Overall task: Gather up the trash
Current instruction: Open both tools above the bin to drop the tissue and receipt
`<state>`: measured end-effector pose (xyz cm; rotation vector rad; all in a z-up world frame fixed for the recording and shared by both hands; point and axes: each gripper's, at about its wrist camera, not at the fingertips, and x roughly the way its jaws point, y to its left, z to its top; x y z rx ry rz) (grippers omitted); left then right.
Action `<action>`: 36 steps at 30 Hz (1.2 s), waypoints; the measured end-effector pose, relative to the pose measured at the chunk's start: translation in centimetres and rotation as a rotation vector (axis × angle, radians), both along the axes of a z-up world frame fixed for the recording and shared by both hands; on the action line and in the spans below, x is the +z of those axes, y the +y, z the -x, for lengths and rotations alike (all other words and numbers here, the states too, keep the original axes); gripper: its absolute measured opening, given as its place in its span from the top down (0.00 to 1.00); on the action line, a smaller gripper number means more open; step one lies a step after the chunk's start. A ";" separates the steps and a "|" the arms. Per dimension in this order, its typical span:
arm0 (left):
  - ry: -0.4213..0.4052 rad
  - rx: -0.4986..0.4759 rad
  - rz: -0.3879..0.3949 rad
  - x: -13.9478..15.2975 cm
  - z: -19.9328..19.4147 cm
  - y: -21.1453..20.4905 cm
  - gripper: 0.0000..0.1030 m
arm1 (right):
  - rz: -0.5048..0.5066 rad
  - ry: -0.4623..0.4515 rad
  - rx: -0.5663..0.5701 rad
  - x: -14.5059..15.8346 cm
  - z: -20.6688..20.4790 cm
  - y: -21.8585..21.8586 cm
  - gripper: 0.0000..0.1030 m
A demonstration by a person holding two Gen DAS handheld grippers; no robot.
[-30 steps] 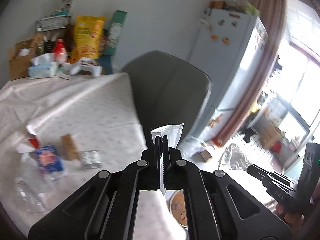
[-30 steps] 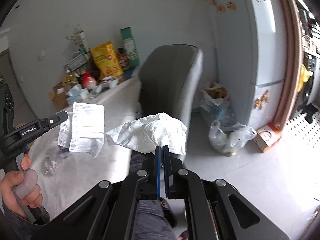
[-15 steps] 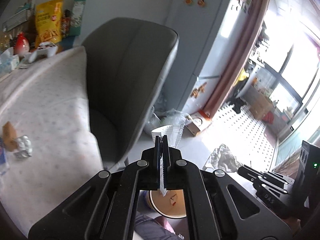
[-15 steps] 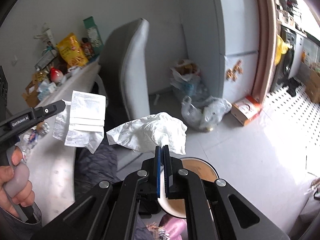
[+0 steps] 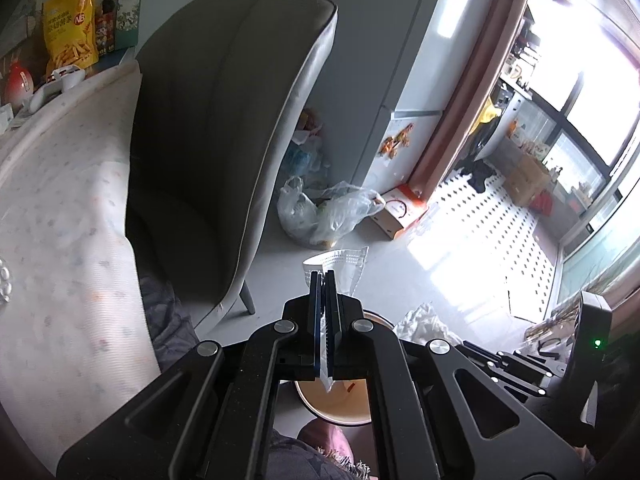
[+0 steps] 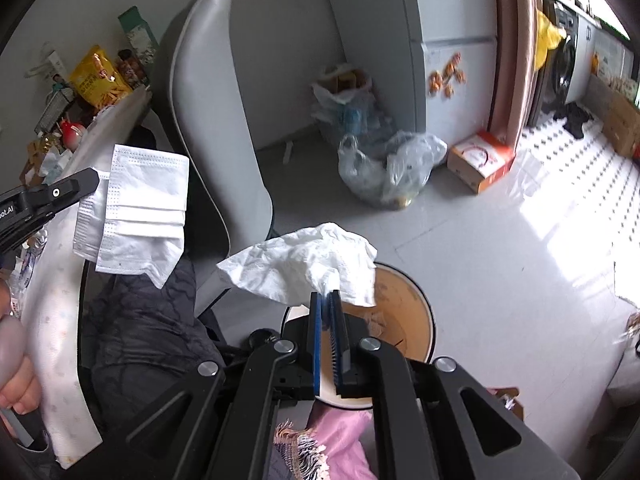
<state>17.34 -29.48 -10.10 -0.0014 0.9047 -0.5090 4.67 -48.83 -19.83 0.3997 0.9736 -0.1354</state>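
Note:
My left gripper [image 5: 325, 276] is shut on a white face mask [image 5: 340, 262]; in the right wrist view the mask [image 6: 140, 216] hangs from its fingertips [image 6: 80, 184] beside the chair. My right gripper [image 6: 326, 298] is shut on a crumpled white tissue [image 6: 308, 264] and holds it above a round bin [image 6: 412, 312] with a white rim and brown inside. In the left wrist view the bin [image 5: 340, 408] sits on the floor right below the left gripper, mostly hidden by it, and the tissue [image 5: 424, 322] shows to the right.
A grey chair [image 5: 224, 128] stands between the table [image 5: 60, 240] with the white cloth and the bin. Plastic bags [image 6: 384, 172] and a small box [image 6: 480, 160] lie on the floor by the fridge [image 5: 420, 80]. Snack packets [image 5: 70, 32] stand at the table's far end.
Both grippers have swung away from the table and down towards the floor, carrying the mask and the tissue. The bin has come into view beneath them.

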 end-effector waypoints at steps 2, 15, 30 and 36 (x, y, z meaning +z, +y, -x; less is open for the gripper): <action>0.007 -0.001 -0.005 -0.4 -0.2 -0.3 0.97 | -0.019 0.004 -0.006 -0.4 0.0 -0.3 0.92; 0.040 -0.058 -0.022 -1.5 -0.3 -2.5 0.97 | -0.035 -0.022 -0.061 0.2 0.8 -2.7 0.54; 0.093 -0.088 0.008 -2.1 0.3 -4.8 0.25 | -0.005 -0.104 -0.193 4.3 3.4 -7.2 0.51; 0.048 -0.032 0.012 0.5 -0.4 -1.9 0.08 | -0.013 -0.122 -0.178 4.8 3.0 -6.4 0.39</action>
